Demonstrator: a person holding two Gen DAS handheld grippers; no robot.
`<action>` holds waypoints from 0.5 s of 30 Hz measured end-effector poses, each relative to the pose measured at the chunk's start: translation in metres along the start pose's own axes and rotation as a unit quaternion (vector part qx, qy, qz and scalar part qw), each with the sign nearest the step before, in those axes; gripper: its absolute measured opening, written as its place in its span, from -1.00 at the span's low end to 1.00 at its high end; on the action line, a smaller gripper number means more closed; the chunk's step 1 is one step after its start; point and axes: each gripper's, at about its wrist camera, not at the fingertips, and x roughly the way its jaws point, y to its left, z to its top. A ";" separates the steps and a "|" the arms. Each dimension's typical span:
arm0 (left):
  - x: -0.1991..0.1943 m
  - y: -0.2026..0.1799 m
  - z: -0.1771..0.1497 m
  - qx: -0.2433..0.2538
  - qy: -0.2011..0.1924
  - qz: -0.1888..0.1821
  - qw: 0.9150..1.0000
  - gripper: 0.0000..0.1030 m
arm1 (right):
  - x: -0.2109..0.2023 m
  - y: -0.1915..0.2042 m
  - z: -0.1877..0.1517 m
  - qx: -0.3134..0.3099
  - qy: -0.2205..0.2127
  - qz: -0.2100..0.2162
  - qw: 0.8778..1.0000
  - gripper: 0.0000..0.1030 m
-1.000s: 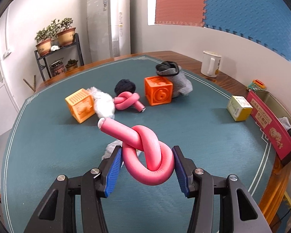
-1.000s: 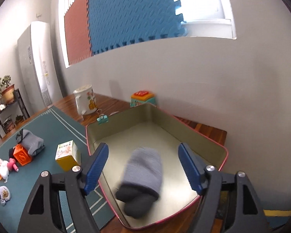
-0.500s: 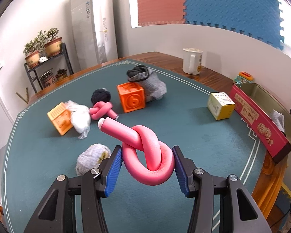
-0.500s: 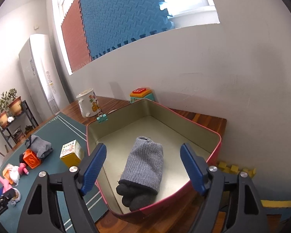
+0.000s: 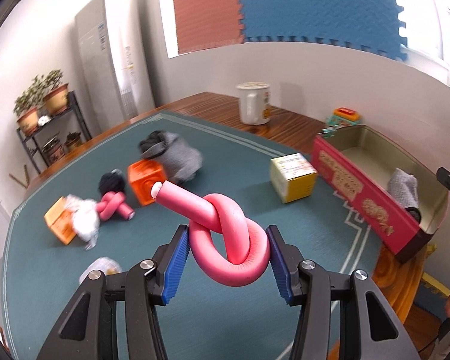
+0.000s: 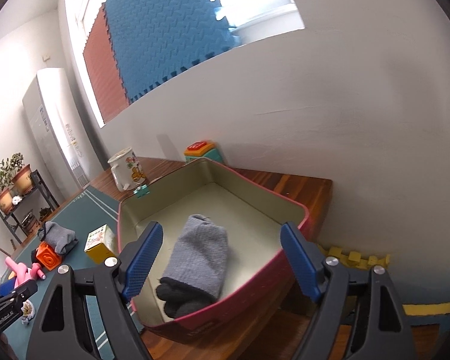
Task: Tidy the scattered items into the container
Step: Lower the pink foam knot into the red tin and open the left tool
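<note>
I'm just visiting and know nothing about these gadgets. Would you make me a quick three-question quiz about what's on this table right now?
1. True or false: the left gripper grips a knotted pink foam tube.
2. What already lies inside the pink tin? A) a white mug B) a rolled grey sock C) an orange cube
3. Fill in: the small box on the green mat beside the tin has ____ sides.

Key
1. True; its blue pads press on the loop.
2. B, the rolled grey sock; the right gripper hangs over it with its jaws opening and nothing held between them.
3. Yellow.
</note>
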 end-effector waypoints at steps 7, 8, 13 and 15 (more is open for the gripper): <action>0.006 -0.047 0.021 0.038 -0.012 -0.028 0.999 0.03 | -0.001 -0.025 0.002 0.017 -0.005 -0.017 1.000 0.62; 0.007 -0.054 0.024 0.042 -0.014 -0.032 0.999 0.03 | -0.001 -0.029 0.003 0.020 -0.006 -0.019 1.000 0.63; 0.012 -0.086 0.038 0.065 -0.019 -0.053 0.996 0.03 | -0.002 -0.043 0.005 0.030 -0.009 -0.028 0.999 0.62; 0.014 -0.099 0.043 0.074 -0.020 -0.065 0.995 0.03 | -0.002 -0.048 0.005 0.033 -0.010 -0.031 0.999 0.63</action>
